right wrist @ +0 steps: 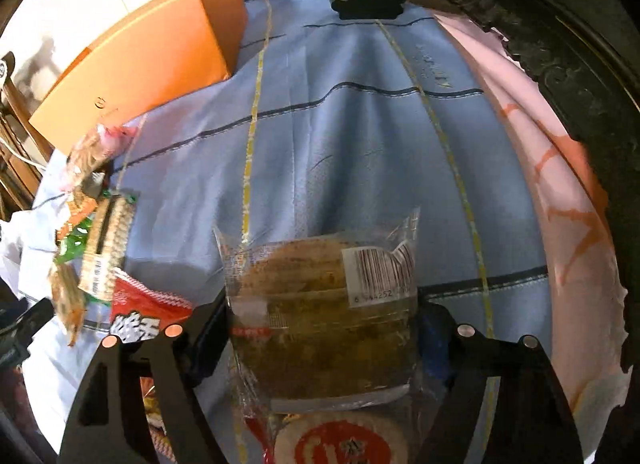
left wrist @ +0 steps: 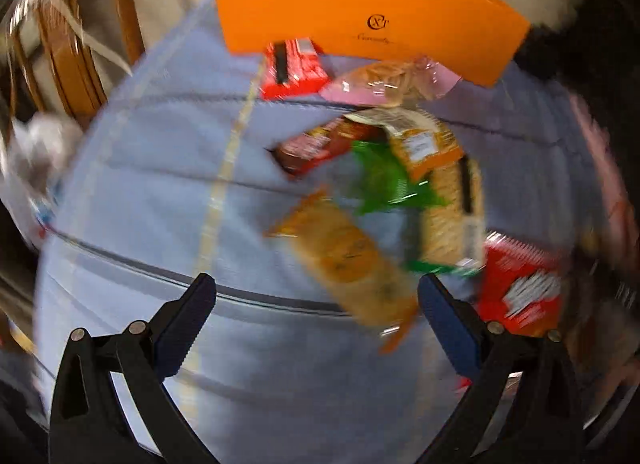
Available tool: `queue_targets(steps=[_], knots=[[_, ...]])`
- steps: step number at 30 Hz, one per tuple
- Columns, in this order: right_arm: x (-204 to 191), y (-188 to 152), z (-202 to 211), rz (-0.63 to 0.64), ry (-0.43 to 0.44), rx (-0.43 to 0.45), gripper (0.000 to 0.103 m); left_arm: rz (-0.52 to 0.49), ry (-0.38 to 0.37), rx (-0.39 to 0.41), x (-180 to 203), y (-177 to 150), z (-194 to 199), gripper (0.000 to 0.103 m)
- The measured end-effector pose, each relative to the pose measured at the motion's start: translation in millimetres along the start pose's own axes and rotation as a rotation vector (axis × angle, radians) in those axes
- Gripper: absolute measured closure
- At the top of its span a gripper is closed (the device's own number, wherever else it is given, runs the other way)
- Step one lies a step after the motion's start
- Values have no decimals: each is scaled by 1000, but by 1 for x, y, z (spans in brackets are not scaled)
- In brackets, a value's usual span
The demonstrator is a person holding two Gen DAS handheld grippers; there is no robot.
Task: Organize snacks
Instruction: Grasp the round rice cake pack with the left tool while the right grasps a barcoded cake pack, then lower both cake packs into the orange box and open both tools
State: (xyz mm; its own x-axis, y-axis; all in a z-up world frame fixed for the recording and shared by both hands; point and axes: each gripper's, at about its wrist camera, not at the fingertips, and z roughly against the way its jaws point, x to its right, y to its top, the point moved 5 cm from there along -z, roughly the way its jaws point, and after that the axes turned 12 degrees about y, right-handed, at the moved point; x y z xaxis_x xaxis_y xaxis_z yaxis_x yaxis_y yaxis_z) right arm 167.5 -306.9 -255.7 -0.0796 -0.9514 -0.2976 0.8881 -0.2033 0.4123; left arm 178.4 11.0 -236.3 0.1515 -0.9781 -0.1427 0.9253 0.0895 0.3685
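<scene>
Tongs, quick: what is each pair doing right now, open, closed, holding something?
Left tongs: open, nothing held, above the snack pile.
Right tongs: around the clear-wrapped brown pastry; whether the pads press it cannot be told.

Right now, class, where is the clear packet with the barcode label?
In the right wrist view, the clear packet sits low and central between the right tongs on the blue cloth, just above a round red-and-white snack.
</scene>
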Motion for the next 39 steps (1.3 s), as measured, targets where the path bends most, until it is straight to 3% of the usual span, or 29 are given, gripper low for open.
queue_targets(steps=[2, 4, 6, 7, 8, 9, 10, 11, 14, 18, 21, 24, 26, 28, 31, 34, 37, 39], knots=[[-1, -2, 4, 0, 7, 2, 23, 50, -7, -10, 7, 4, -4, 4], [-3, -5, 10, 1, 25, 1, 23, 71, 46, -39, 9, 7, -13, 4], [-4, -6, 12, 8, 32, -6, 23, 130, 14, -99, 6, 5, -28, 7], [-4, -6, 13, 13, 30, -8, 23, 156, 6, -112, 3, 4, -30, 18], [-5, -4, 11, 13, 31, -10, 23, 161, 13, -75, 0, 5, -26, 42], [-5, -4, 10, 8, 38, -12, 23, 119, 36, -62, 0, 5, -24, 48], [-4, -4, 10, -5, 45, -14, 23, 82, 47, -54, -1, 4, -24, 62], [-4, -4, 10, -20, 56, -13, 23, 69, 40, -51, -4, 3, -23, 68], [-8, -3, 18, -29, 82, 3, 23, 76, -12, -66, -19, -4, -17, 69], [-19, 7, 35, -1, 81, 42, 23, 51, 13, -10, -35, -3, 7, 69], [-32, 23, 57, 6, 103, 87, 23, 50, 17, 76, -38, 17, 59, 69], [-63, 56, 89, 60, 123, 174, 23, -14, 98, 262, -38, 57, 119, 68], [-86, 86, 103, 90, 122, 201, 23, -38, 34, 338, -35, 89, 141, 68], [-104, 117, 113, 98, 174, 238, 23, -43, 26, 415, -31, 139, 155, 68], [-138, 181, 123, 147, 225, 299, 23, -61, 76, 446, -23, 190, 156, 68], [-158, 232, 117, 162, 240, 322, 23, -36, 53, 436, -15, 243, 138, 68], [-172, 264, 100, 178, 236, 338, 23, -6, 17, 396, -10, 281, 111, 68], [-181, 281, 84, 172, 261, 346, 23, -24, 82, 402, -6, 293, 98, 68]])
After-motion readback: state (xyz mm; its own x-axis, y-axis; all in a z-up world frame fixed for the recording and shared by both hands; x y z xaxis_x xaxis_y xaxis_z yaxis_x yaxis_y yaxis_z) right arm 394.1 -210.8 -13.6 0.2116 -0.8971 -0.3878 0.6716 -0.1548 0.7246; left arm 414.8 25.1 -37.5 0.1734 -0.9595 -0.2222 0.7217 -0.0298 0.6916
